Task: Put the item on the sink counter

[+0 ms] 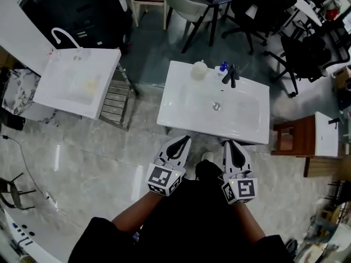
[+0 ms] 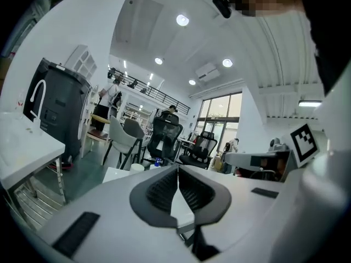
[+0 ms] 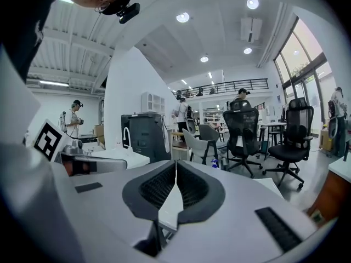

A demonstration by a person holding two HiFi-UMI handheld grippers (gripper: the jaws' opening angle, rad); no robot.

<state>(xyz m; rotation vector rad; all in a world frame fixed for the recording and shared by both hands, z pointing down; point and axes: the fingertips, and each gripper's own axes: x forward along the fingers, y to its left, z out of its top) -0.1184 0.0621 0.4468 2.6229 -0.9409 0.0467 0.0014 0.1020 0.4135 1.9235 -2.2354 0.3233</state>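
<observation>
1. Judged done, or close to it: white round bottle (image 1: 199, 70) upright on the back edge of the sink counter (image 1: 174, 109), near the black tap (image 1: 233, 75), with a small blue thing (image 1: 223, 66) between the 2, just beside the tap
2. Cannot tell which of the 2 small things is the task's item; both on the counter, neither in the basin, neither touched by a gripper
3. Basin bare apart from the drain (image 1: 216, 106)
4. Left gripper (image 1: 185, 141): closed, ribbed pads pressed together at the tips, nothing between them; held low at the counter's near edge, well apart from the bottle, pointing across the basin and roughly level
5. Right gripper (image 1: 229, 143): closed and empty in the same way, jaws meeting along 1 line; beside the left gripper, near the counter's near edge, aimed toward the tap side of the counter
6. Both forearms stretched forward from the body, side by side, marker cubes nearest the person and jaws farthest
7. Nothing carried, so no placing left to do from this pose; probably only drawing the hands away, unless another item needs fetching, and none of that kind within reach of the 2 grippers
8. Second white sink (image 1: 77, 81) off to the left, well apart and not involved
</observation>
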